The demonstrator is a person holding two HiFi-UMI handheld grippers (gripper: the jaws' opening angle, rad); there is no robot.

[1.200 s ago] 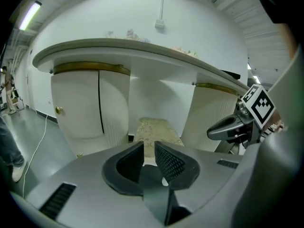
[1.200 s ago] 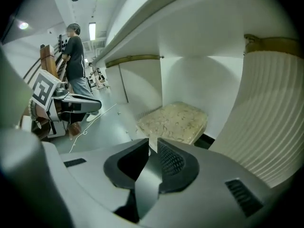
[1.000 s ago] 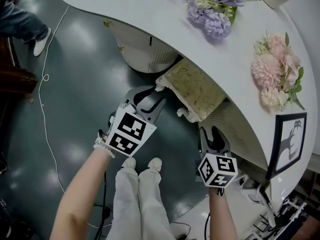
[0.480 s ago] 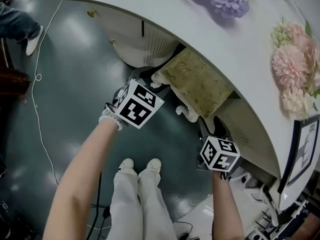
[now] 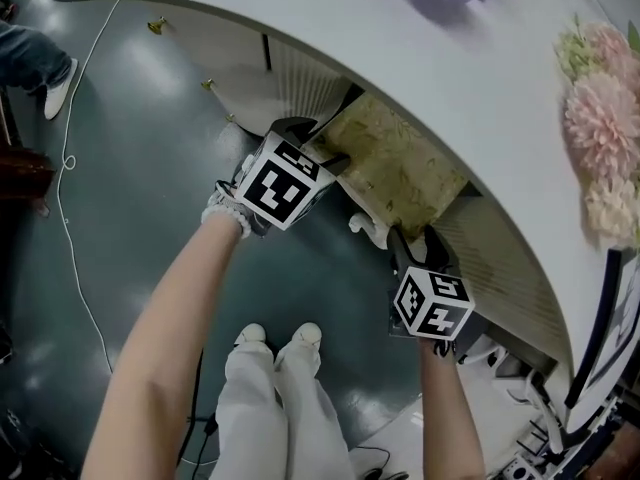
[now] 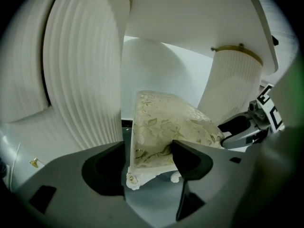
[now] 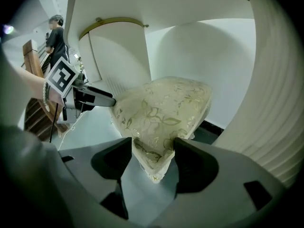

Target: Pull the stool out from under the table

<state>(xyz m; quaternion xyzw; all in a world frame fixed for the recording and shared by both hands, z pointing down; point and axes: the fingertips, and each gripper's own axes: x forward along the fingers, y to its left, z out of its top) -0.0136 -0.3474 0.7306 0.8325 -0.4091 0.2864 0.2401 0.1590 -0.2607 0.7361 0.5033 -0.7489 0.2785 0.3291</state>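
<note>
The table [image 5: 300, 23] bears pink flowers [image 5: 603, 118]; the stool [image 5: 395, 163] stands on the floor [image 5: 150, 148].

No legible text, brand or number in any view; only signs are black-and-white square code patterns on the left marker cube [image 5: 283, 181] of the left gripper [image 6: 147, 148] and the right marker cube [image 5: 432, 305] of the right gripper [image 7: 152, 144], machine codes, not readable

Floral-cushioned stool [image 5: 398, 164] under white table [image 5: 330, 43]
</note>
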